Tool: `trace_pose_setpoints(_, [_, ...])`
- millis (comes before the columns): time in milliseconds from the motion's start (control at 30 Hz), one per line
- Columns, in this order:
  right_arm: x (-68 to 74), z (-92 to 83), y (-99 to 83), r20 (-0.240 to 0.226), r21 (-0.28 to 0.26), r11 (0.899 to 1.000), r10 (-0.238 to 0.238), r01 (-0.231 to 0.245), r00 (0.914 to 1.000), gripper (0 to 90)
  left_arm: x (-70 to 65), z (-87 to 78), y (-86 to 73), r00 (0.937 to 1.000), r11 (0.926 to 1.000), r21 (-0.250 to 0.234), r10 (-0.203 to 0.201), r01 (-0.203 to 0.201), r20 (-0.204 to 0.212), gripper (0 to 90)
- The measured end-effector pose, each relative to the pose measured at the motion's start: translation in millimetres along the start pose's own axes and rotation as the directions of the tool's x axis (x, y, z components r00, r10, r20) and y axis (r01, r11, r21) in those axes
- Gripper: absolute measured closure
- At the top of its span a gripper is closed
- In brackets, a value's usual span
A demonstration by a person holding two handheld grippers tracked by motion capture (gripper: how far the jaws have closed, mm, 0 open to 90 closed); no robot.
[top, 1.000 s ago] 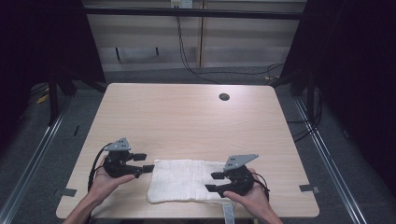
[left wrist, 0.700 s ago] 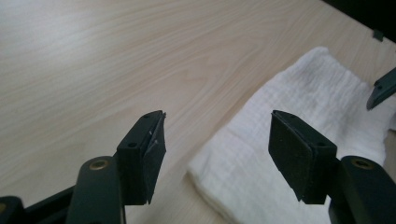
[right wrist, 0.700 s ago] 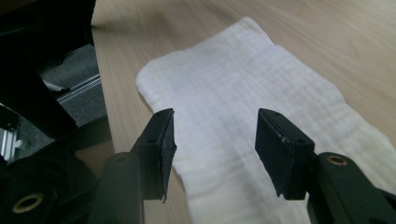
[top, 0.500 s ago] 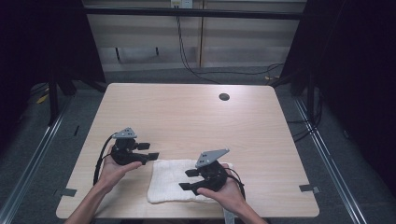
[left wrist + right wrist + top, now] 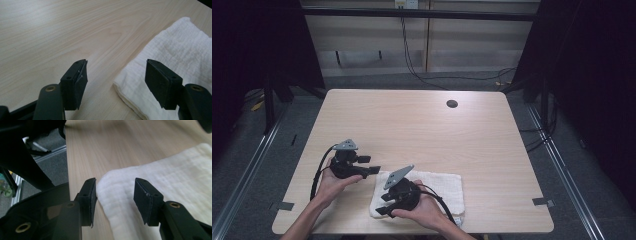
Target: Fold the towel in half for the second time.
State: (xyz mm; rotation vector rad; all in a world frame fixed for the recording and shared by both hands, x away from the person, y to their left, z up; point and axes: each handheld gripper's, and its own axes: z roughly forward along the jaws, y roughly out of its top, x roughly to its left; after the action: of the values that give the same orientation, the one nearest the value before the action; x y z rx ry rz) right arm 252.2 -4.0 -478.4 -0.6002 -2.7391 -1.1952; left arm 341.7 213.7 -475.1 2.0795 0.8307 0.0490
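The folded white cloth towel (image 5: pixel 422 192) lies at the near edge of the light wooden table (image 5: pixel 422 125), and both the left gripper (image 5: pixel 371 165) and the right gripper (image 5: pixel 383 204) are open at its left end, so a bad pinch could bunch it up.

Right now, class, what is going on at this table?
A person holds a pair of tongs in each hand over a folded white towel at the near edge of a wooden table. The right tongs have just been closing a little, but they are open, with a towel corner between their jaws and not yet pinched. The left tongs are open at another corner. Nothing is lifted.
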Motion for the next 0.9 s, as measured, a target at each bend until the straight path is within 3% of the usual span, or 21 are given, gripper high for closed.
trace_pose_setpoints(133, [-0.9,10.0,-0.6,0.007,0.004,1.000,-0.001,0.001,1.0000,50.0,0.7,0.2,-1.0,1.0000,1.0000,0.006,0.005,-0.005,0.002,33.8])
trace_pose_setpoints(267, [0.6,18.0,0.0,0.032,0.000,0.999,-0.041,0.041,0.9986,45.7,1.5,0.8,-1.6,1.0000,1.0000,0.003,-0.002,0.002,0.001,33.5])
trace_pose_setpoints(500, [5.5,29.3,0.0,0.005,0.011,0.998,-0.069,0.069,0.9976,45.7,2.8,1.6,-0.9,1.0000,1.0000,0.006,0.001,-0.001,-0.007,33.2])
trace_pose_setpoints(567, [11.8,32.5,-1.8,0.049,-0.003,0.994,-0.111,0.112,0.9926,46.2,2.1,1.9,-1.1,1.0000,0.9999,0.008,0.006,-0.006,-0.007,33.2])
trace_pose_setpoints(633, [14.1,32.8,-2.7,0.063,-0.001,0.992,-0.122,0.122,0.9905,47.6,1.7,2.0,-1.1,1.0000,1.0000,0.006,0.005,-0.005,-0.008,33.2])
trace_pose_setpoints(700, [19.5,34.1,-4.2,0.123,0.002,0.986,-0.164,0.165,0.9787,52.7,1.8,2.1,-1.1,0.9999,1.0000,0.008,0.006,-0.005,-0.009,33.2])
trace_pose_setpoints(767, [19.6,34.2,-4.5,0.127,0.000,0.986,-0.164,0.165,0.9783,53.7,1.9,2.1,-1.1,0.9999,0.9999,0.010,0.006,-0.006,-0.009,33.3])
trace_pose_setpoints(800, [18.0,33.6,-4.3,0.132,-0.002,0.986,-0.165,0.166,0.9774,59.9,1.7,1.9,-0.8,1.0000,0.9999,0.010,0.006,-0.006,-0.005,33.5])
trace_pose_setpoints(833, [18.0,33.6,-4.3,0.132,-0.002,0.986,-0.165,0.166,0.9774,59.9,1.7,1.9,-0.8,1.0000,0.9999,0.010,0.006,-0.006,-0.005,33.5])
trace_pose_setpoints(867, [14.8,32.4,-4.5,0.135,-0.008,0.987,-0.157,0.159,0.9784,67.6,2.2,0.9,-0.3,1.0000,1.0000,0.007,0.007,-0.007,-0.005,33.6])
trace_pose_setpoints(900, [14.8,32.4,-4.5,0.135,-0.008,0.987,-0.157,0.159,0.9784,67.6,2.2,0.9,-0.3,1.0000,1.0000,0.007,0.007,-0.007,-0.005,33.6])
